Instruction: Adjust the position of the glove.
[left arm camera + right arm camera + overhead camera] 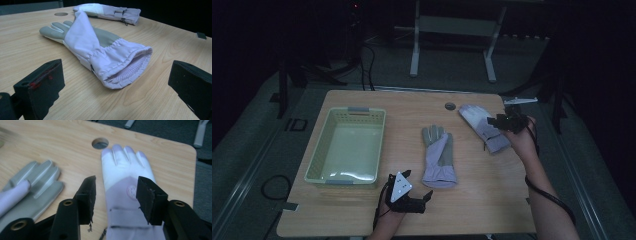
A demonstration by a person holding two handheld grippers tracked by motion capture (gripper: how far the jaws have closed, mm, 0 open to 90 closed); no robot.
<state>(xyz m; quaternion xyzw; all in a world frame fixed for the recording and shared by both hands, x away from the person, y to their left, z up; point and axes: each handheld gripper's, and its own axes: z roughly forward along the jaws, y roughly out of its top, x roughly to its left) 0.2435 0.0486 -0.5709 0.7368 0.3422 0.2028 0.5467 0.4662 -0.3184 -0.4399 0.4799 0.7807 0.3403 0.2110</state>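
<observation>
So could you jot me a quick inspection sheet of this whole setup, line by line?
Surface: wooden table, bare wood, with a round hole near the far edge.
Job's things: two lilac gloves lying flat; middle glove palm up, far glove under the right gripper.
Clutter: pale green basket, nothing seen inside.
Grippers: left gripper open, resting near the front edge; right gripper open, jaws either side of the far glove, pads not pressing.
Cables: black cable along the right forearm.
Surroundings: dark room, grey floor, white frame legs behind.

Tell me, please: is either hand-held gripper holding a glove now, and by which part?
Neither holds anything. The right hand-held gripper hovers open over the far glove; the left hand-held gripper is open, facing the near glove's cuff.
</observation>
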